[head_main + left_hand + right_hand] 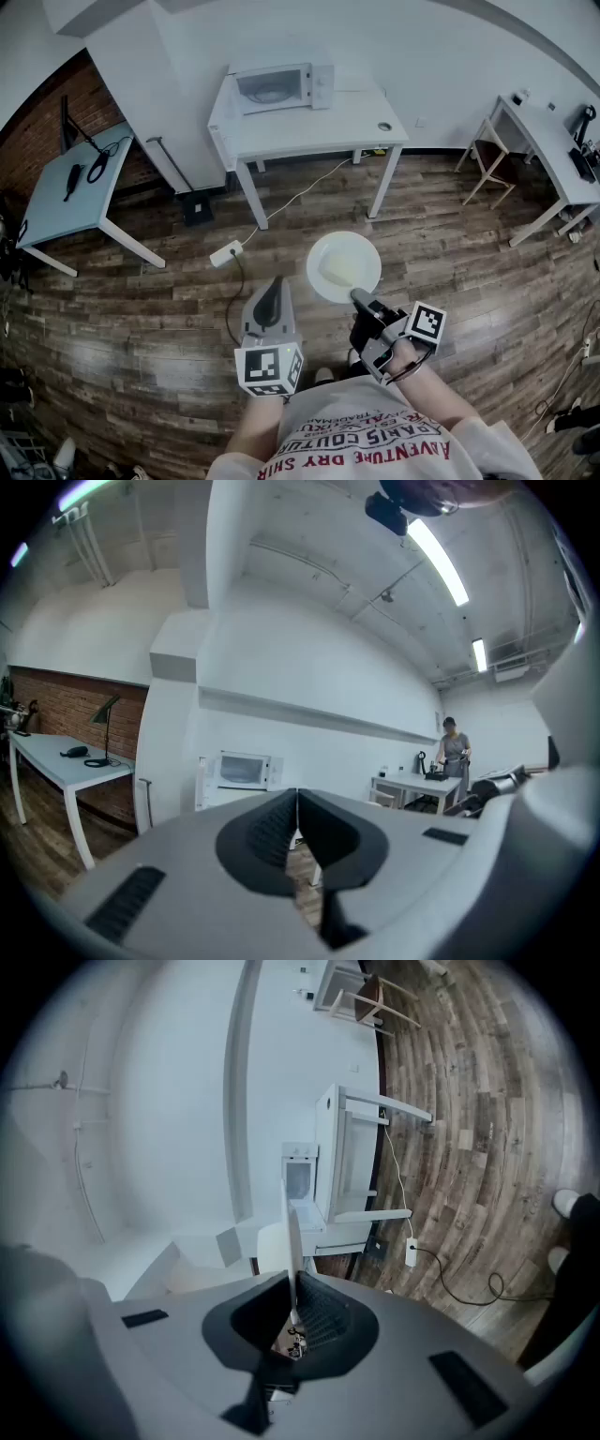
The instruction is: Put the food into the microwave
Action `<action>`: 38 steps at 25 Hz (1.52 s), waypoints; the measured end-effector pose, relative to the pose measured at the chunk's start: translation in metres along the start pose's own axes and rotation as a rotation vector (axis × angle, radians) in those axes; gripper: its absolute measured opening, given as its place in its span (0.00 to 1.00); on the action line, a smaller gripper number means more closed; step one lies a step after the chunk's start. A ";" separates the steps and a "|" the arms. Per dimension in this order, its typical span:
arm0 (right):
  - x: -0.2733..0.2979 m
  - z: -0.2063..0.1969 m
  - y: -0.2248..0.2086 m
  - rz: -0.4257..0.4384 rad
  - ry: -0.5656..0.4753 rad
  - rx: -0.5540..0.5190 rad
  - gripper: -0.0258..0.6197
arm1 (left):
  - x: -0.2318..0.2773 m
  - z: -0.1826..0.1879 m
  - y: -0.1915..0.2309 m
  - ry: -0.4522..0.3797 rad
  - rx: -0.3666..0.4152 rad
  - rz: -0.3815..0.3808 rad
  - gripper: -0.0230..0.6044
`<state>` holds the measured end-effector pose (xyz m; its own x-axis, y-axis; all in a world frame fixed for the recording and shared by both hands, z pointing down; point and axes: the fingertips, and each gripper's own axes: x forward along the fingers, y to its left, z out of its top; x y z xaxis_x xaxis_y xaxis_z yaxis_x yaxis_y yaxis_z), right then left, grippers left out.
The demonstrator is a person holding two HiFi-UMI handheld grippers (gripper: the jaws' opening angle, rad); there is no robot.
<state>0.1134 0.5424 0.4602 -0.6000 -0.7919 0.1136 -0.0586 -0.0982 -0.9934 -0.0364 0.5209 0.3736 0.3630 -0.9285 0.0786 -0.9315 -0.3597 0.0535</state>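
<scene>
A white plate (344, 266) carrying a pale piece of food (335, 273) is held out over the wooden floor. My right gripper (358, 296) is shut on the plate's near rim. In the right gripper view the plate (292, 1232) shows edge-on, rising from between the jaws of the right gripper (293, 1312). The white microwave (281, 87) stands with its door closed on a white table (366, 122) ahead; it also shows in the left gripper view as the microwave (242, 771). My left gripper (274, 284) is shut and empty, level, left of the plate, with the left gripper (297, 797) jaws pressed together.
A power strip (225, 253) and its cable lie on the floor in front of the table. A blue-grey desk (70, 187) stands at the left, a white desk (553, 159) and a stool (487, 159) at the right. A person (453, 752) stands far off by a desk.
</scene>
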 end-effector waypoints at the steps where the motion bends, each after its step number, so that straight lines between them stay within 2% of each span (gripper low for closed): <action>1: 0.000 -0.001 0.000 -0.001 0.001 0.000 0.08 | 0.000 0.000 0.000 0.000 -0.002 -0.001 0.05; 7: 0.004 -0.002 0.001 0.004 -0.008 0.015 0.08 | 0.001 0.001 0.003 -0.012 -0.016 -0.005 0.05; 15: 0.004 -0.003 -0.004 -0.043 -0.009 -0.012 0.08 | 0.002 -0.003 0.004 0.000 -0.020 -0.021 0.05; 24: 0.014 0.000 -0.002 -0.012 0.019 0.000 0.08 | 0.012 -0.009 0.007 0.021 -0.013 -0.028 0.05; 31: 0.052 0.032 -0.005 -0.014 0.055 0.020 0.08 | 0.052 -0.013 0.027 0.039 -0.017 0.024 0.05; 38: 0.104 0.102 0.004 -0.018 0.099 0.022 0.08 | 0.132 -0.005 0.032 0.054 -0.016 0.059 0.05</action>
<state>0.1323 0.3976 0.4695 -0.6748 -0.7267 0.1288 -0.0531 -0.1263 -0.9906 -0.0187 0.3873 0.3903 0.3084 -0.9415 0.1357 -0.9511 -0.3025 0.0625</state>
